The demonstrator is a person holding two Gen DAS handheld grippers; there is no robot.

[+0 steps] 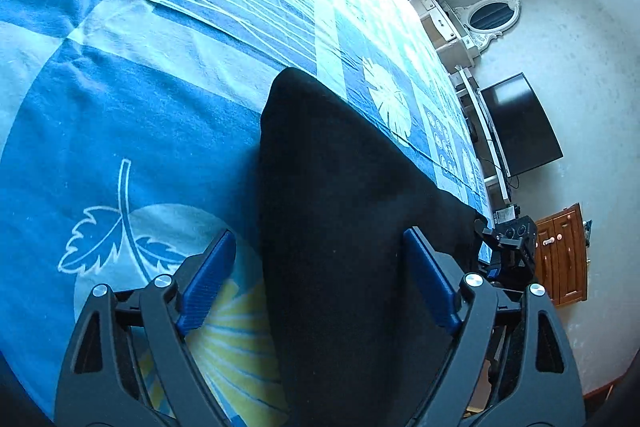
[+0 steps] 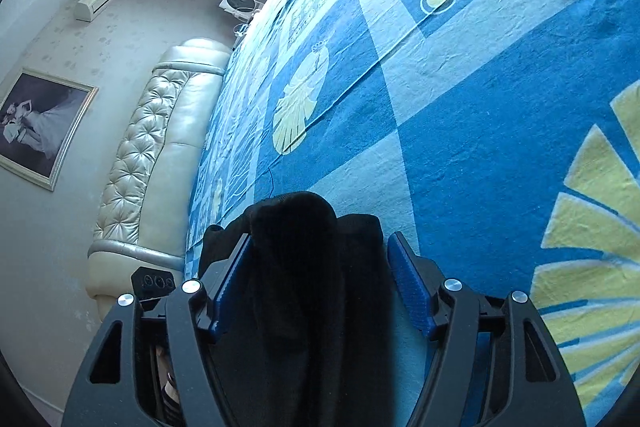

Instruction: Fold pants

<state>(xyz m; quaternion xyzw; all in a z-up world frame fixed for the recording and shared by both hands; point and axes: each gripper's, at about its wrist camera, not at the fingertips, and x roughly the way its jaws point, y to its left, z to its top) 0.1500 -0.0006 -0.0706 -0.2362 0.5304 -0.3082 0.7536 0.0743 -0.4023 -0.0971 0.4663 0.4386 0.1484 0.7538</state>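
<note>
The black pants [image 1: 340,187] lie flat on the blue patterned bedspread [image 1: 120,107], folded into a long dark band running away from me. My left gripper [image 1: 320,233] stands open, its blue pads [image 1: 208,283] wide apart on either side of the cloth and clear of it. In the right wrist view a bunched, rounded end of the pants [image 2: 296,247] rests on the bedspread [image 2: 480,147] between the spread fingers of my right gripper [image 2: 320,235]. That gripper is open too; the cloth lies against the left pad [image 2: 230,271], not pinched.
The bed's edge runs along the right in the left wrist view, with a dark screen [image 1: 520,127], an oval mirror [image 1: 490,15] and a wooden cabinet [image 1: 560,255] beyond. A padded cream headboard [image 2: 160,147] and a framed picture [image 2: 40,127] stand left of the bed.
</note>
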